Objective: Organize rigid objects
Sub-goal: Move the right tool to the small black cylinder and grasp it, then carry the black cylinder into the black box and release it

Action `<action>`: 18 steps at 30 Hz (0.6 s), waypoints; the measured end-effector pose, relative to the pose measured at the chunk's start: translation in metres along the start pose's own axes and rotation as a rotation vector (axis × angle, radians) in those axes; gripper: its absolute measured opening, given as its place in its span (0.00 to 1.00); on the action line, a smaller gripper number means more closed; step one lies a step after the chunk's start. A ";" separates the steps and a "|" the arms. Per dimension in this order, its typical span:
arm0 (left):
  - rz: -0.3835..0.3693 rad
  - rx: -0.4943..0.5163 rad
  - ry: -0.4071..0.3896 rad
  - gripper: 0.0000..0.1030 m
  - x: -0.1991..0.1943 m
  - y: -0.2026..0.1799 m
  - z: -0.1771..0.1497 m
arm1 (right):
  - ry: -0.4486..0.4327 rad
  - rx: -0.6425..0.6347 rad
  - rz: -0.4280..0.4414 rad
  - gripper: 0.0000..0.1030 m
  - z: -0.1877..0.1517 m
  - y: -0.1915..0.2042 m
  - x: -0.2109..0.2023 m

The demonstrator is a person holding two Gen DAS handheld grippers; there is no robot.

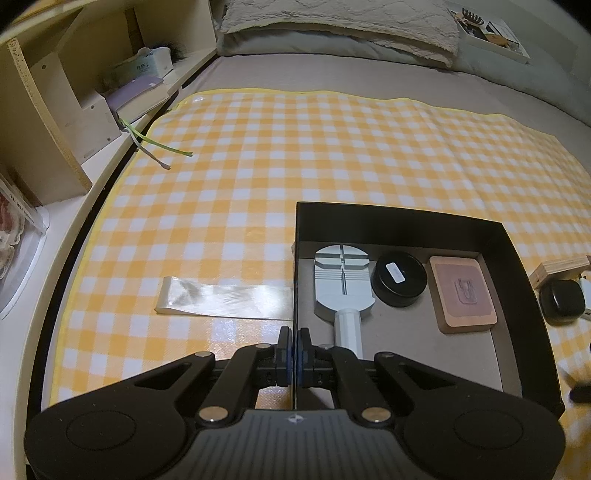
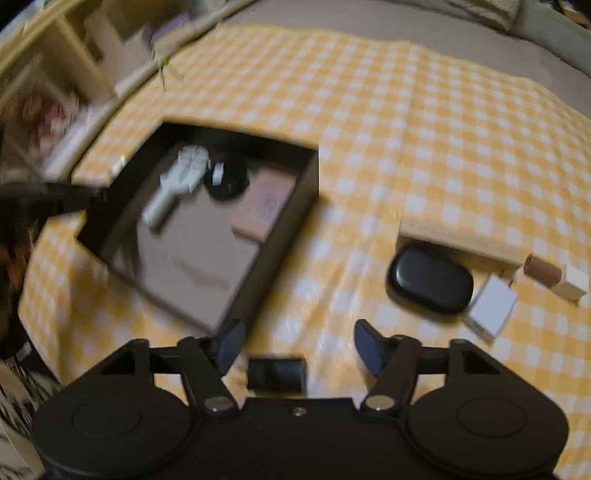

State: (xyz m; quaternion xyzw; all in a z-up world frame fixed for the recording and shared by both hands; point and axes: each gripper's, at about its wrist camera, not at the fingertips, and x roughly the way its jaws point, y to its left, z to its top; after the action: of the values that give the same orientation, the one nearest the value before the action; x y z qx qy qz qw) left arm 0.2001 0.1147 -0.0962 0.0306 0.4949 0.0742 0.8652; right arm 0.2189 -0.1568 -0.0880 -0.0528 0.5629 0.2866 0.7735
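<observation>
A black open box (image 1: 517, 266) lies on the yellow checked cloth. In it are a grey watch-band tool (image 1: 341, 280), a round black tin (image 1: 399, 280) and a pink-topped wooden block (image 1: 463, 293). My left gripper (image 1: 294, 354) is shut on the box's left wall. The box also shows in the blurred right wrist view (image 2: 306, 192). My right gripper (image 2: 299, 345) is open and empty above the cloth, right of the box. A black oval case (image 2: 430, 280), a white cube (image 2: 493, 308), a wooden board (image 2: 461, 236) and a brown-and-white stick (image 2: 554, 275) lie further right.
A clear plastic strip (image 1: 225, 297) lies left of the box. A small black object (image 2: 277, 373) lies on the cloth between my right fingers. Shelves with books (image 1: 136, 92) run along the left. Pillows (image 1: 340, 22) and a white tray (image 1: 491, 33) are at the back.
</observation>
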 end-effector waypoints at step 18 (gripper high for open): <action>0.001 -0.003 0.003 0.03 -0.001 0.000 -0.001 | 0.107 -0.055 0.039 0.44 -0.017 0.013 0.038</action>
State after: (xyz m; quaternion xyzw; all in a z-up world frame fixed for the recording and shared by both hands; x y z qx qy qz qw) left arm 0.1990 0.1145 -0.0958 0.0294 0.4960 0.0753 0.8646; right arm 0.2053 -0.1380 -0.1255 -0.0782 0.5963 0.3138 0.7347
